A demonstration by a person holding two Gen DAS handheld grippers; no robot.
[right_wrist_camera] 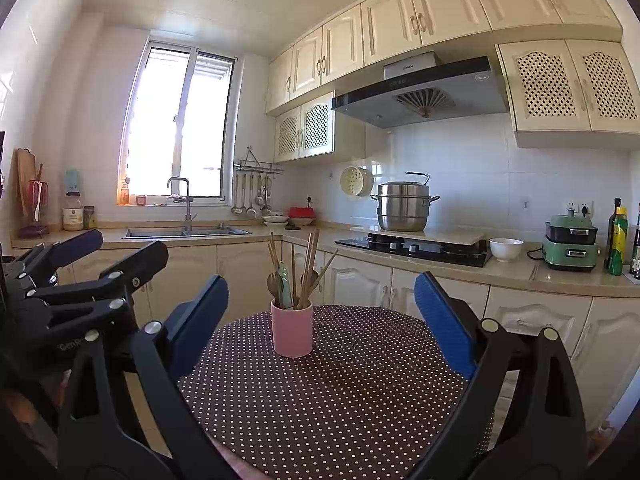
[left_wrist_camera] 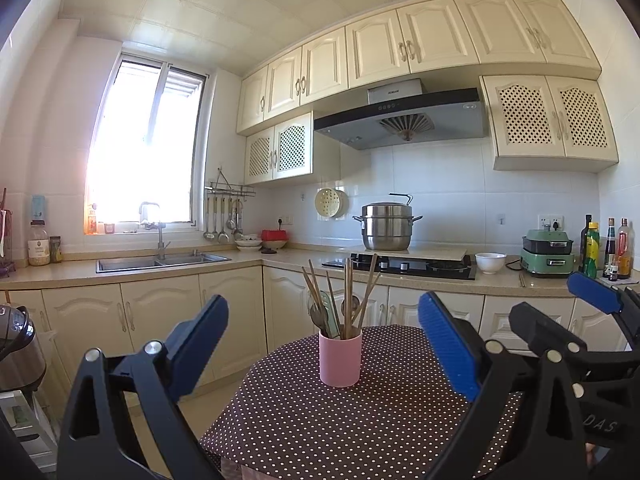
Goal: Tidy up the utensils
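Note:
A pink cup (left_wrist_camera: 340, 358) stands upright on a round table with a brown polka-dot cloth (left_wrist_camera: 340, 432). It holds several wooden chopsticks (left_wrist_camera: 349, 298), spoons and a pale green utensil. My left gripper (left_wrist_camera: 322, 344) is open and empty, its jaws wide on either side of the cup, short of it. In the right wrist view the cup (right_wrist_camera: 292, 330) stands ahead and left of centre on the cloth (right_wrist_camera: 340, 392). My right gripper (right_wrist_camera: 320, 320) is open and empty, also short of the cup. Each gripper shows in the other's view: the right one (left_wrist_camera: 560, 320), the left one (right_wrist_camera: 92, 256).
Cream kitchen cabinets and a counter run behind the table. A sink (left_wrist_camera: 160, 262) is at the left, a steel pot (left_wrist_camera: 386, 226) on the hob, a white bowl (left_wrist_camera: 490, 262), a green appliance (left_wrist_camera: 548, 254) and bottles (left_wrist_camera: 608, 248) at the right. A rice cooker (left_wrist_camera: 18, 348) stands at far left.

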